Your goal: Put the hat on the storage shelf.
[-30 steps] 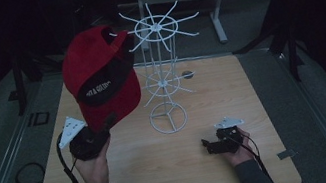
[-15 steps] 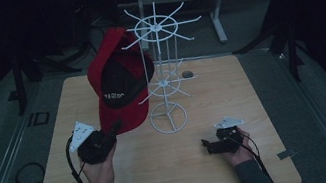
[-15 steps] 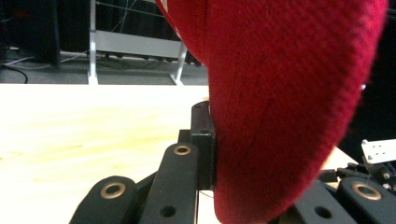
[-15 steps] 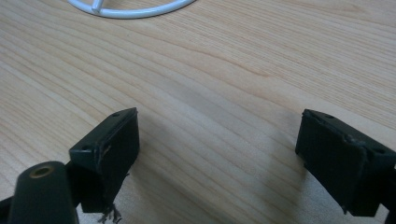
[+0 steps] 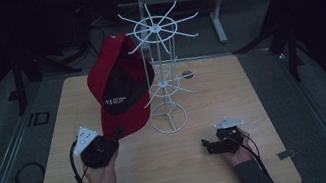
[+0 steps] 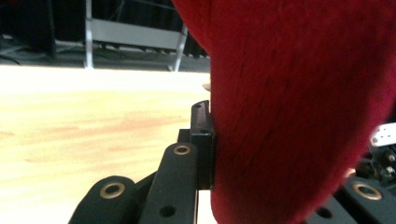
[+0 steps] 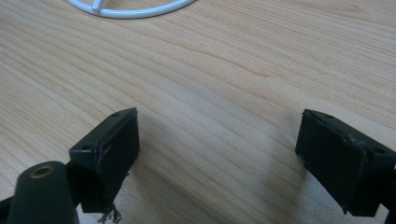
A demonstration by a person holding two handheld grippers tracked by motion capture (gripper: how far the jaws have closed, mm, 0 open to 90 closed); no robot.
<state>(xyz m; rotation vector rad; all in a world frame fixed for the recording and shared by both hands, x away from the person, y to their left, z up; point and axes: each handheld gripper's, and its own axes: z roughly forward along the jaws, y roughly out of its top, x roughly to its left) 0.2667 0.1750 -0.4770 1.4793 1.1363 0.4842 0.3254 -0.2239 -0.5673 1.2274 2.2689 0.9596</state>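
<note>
Between the left gripper (image 5: 116,131) jaws sits the brim of the red cap (image 5: 117,87), pinched tight; in left gripper view one black pad presses flat vs. the red fabric (image 6: 299,107). Cap held up above the wooden table (image 5: 231,84), tilted, crown leaning at the white wire rack (image 5: 162,76), near its upper spokes; can't tell if touching. Rack's ring base stands on table center. Right gripper (image 5: 206,144) rests low on the table w/ jaws spread wide, nothing btw them, bare wood underneath (image 7: 219,116); rack base ring just ahead of it.
</note>
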